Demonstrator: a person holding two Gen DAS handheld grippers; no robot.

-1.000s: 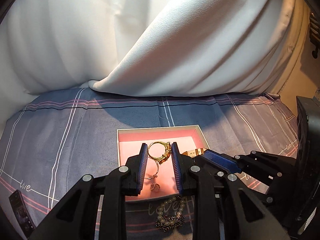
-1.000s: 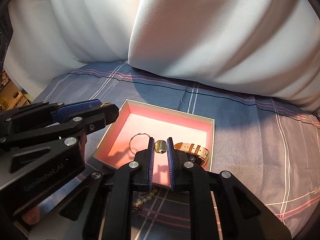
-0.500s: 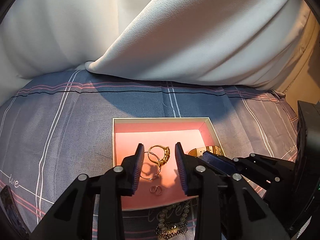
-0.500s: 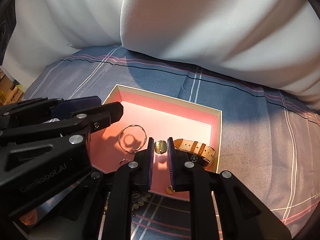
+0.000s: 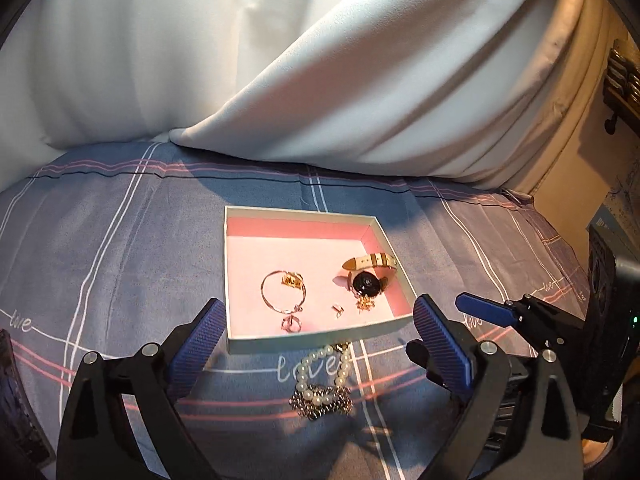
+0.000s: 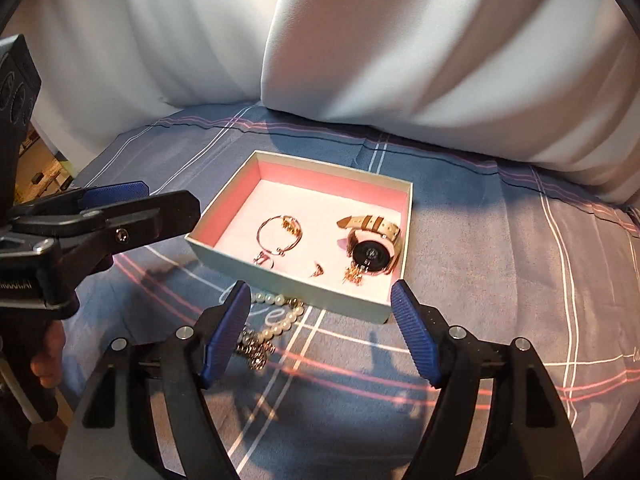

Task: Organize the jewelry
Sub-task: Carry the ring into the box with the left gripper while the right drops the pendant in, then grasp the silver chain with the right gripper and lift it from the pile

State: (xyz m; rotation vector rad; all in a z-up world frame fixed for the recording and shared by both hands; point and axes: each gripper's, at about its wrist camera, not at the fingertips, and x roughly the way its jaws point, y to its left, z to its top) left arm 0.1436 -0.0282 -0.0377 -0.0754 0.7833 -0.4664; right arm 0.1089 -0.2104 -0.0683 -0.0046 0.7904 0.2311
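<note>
a shallow box [image 5: 316, 339] with a pink lining sits on a grey-blue plaid bedsheet [image 5: 120, 248], with white pillows [image 5: 360, 80] piled behind it. inside the box, toward its left side, lies a thin gold bangle [image 5: 282, 293] with a small gold charm at its far edge, and a small ring [image 5: 291, 323] rests just in front of it near the front wall. on the right side a watch [image 5: 367, 282] with a dark round face and a pale strap lies close to the right wall, a little gold cluster piece [image 5: 363, 304] touching its near edge (too small to tell what it is), and a tiny gold bit [image 5: 338, 309] sits between that and the ring. outside the box, just in front of its front wall, a pearl bracelet [image 5: 323, 380] lies on the sheet with a dark beaded tangle at its near end. the left gripper [image 5: 320, 340] hovers before the box with its jaws spread wide, holding nothing. the right gripper [image 6: 320, 330] likewise has its jaws wide apart and empty, low over the sheet near the pearls and the box's front corner.
</note>
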